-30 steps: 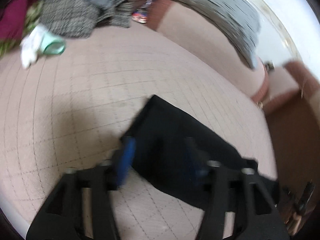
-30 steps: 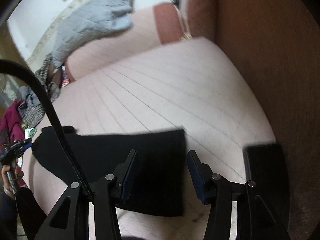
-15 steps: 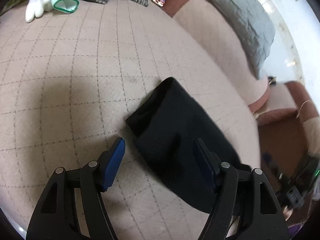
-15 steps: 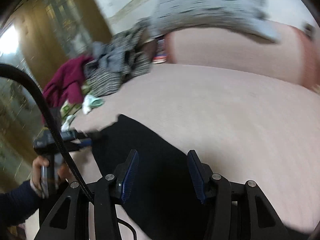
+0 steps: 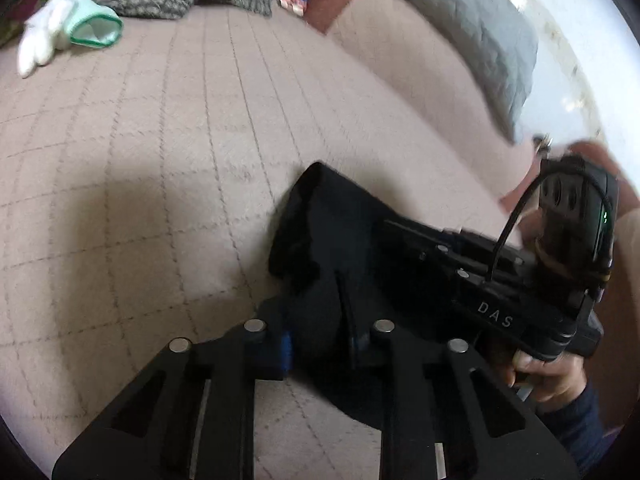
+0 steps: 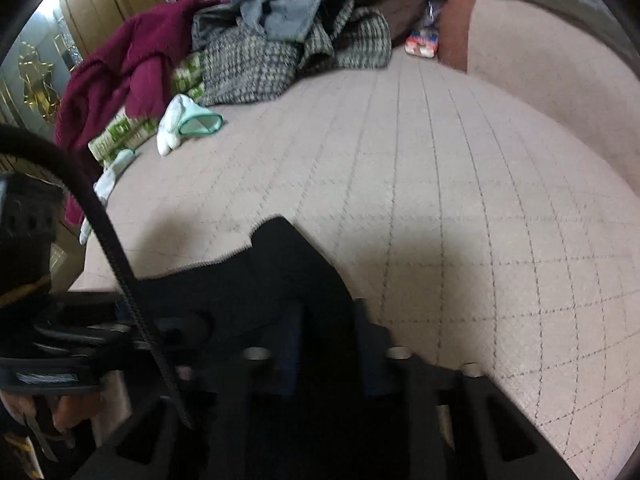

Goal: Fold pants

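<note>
The black pants (image 5: 332,232) lie folded on the pink quilted couch seat (image 5: 160,160). My left gripper (image 5: 320,344) is low over their near edge, its blue-padded fingers narrowed with black cloth between them. My right gripper (image 6: 326,352) sits over the same pants (image 6: 288,272) from the other side, fingers also close together around a fold of cloth. The right gripper's body also shows in the left wrist view (image 5: 480,280), lying over the pants. Both views are blurred, so the grip itself is hard to make out.
A white and green glove (image 5: 72,36) lies at the far left of the seat. A pile of tweed, grey and maroon clothes (image 6: 248,52) is heaped at the back. A grey quilted cushion (image 5: 460,24) rests on the backrest.
Both grippers have dropped onto the pants and their fingers have narrowed. The right gripper has swung round and now lies close beside the left one.
</note>
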Demonstrator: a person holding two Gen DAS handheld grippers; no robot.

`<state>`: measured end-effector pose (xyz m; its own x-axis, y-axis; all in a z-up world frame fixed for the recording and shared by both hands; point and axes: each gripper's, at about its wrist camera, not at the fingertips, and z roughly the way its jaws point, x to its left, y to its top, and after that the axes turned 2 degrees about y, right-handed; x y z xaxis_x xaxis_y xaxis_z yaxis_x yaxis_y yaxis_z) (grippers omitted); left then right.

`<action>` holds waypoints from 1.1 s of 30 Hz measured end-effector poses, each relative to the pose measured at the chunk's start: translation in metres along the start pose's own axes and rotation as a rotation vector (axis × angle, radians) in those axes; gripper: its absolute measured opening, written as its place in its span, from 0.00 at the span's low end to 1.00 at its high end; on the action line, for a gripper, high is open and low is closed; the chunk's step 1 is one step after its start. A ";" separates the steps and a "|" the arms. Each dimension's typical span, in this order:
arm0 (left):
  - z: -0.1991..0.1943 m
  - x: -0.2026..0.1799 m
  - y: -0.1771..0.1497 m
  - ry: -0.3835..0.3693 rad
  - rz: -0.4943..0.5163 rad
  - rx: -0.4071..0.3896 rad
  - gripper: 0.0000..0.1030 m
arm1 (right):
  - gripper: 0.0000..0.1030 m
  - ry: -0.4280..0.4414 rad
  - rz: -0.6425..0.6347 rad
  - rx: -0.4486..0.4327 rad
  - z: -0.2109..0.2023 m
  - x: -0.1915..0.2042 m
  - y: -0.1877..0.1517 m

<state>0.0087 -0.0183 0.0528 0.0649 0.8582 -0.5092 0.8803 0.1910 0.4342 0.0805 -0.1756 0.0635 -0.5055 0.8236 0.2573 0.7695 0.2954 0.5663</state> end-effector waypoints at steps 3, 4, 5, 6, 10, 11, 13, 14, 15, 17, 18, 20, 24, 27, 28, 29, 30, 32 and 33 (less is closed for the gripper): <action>-0.031 -0.002 -0.005 -0.022 0.017 -0.093 0.13 | 0.11 0.032 -0.009 -0.077 -0.022 0.019 0.010; -0.038 -0.002 -0.007 -0.008 0.025 -0.108 0.13 | 0.09 0.044 -0.020 -0.094 -0.024 0.027 0.015; -0.044 -0.001 -0.011 0.028 0.031 -0.124 0.13 | 0.06 0.068 -0.026 -0.110 -0.024 0.035 0.022; -0.046 0.001 -0.013 0.053 0.031 -0.129 0.13 | 0.06 0.072 -0.026 -0.119 -0.020 0.041 0.026; -0.027 0.017 -0.012 0.143 -0.008 -0.039 0.13 | 0.06 0.030 0.042 -0.065 0.023 0.051 0.028; -0.026 0.022 -0.012 0.145 -0.013 -0.030 0.13 | 0.06 0.006 0.058 -0.034 0.030 0.051 0.027; -0.026 0.019 -0.011 0.154 0.008 -0.034 0.14 | 0.06 0.009 0.073 -0.031 0.028 0.049 0.024; -0.027 0.019 -0.011 0.167 0.013 -0.038 0.20 | 0.06 0.039 0.084 -0.064 0.002 0.045 0.014; -0.026 0.018 -0.010 0.187 0.011 -0.043 0.24 | 0.07 0.031 0.075 -0.074 -0.013 0.043 0.010; -0.031 0.019 -0.007 0.223 -0.013 -0.076 0.32 | 0.19 -0.002 0.072 -0.103 -0.054 0.032 -0.008; -0.035 0.020 -0.005 0.229 -0.026 -0.099 0.32 | 0.27 -0.020 0.082 -0.120 -0.075 0.026 -0.019; -0.045 0.018 -0.004 0.238 -0.033 -0.141 0.32 | 0.53 -0.053 0.117 -0.166 -0.119 0.010 -0.048; -0.056 0.002 -0.007 0.211 -0.001 -0.160 0.40 | 0.53 -0.163 0.252 -0.201 -0.201 -0.026 -0.122; -0.060 -0.030 -0.019 0.191 0.076 -0.162 0.52 | 0.53 -0.262 0.352 -0.222 -0.256 -0.049 -0.177; -0.062 -0.040 -0.022 0.192 0.102 -0.175 0.52 | 0.53 -0.306 0.398 -0.224 -0.276 -0.057 -0.201; -0.063 -0.053 -0.025 0.180 0.130 -0.183 0.52 | 0.53 -0.329 0.433 -0.226 -0.289 -0.063 -0.218; -0.064 -0.061 -0.028 0.162 0.144 -0.176 0.53 | 0.53 -0.349 0.480 -0.228 -0.303 -0.070 -0.239; -0.062 -0.081 -0.032 0.123 0.171 -0.157 0.54 | 0.53 -0.394 0.565 -0.219 -0.324 -0.082 -0.280; -0.060 -0.092 -0.036 0.103 0.193 -0.146 0.55 | 0.53 -0.419 0.597 -0.206 -0.331 -0.085 -0.299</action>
<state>-0.0571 -0.0755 0.1280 0.1703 0.9280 -0.3313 0.7789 0.0791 0.6221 -0.2354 -0.4942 0.1313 0.1964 0.9425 0.2706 0.7564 -0.3212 0.5698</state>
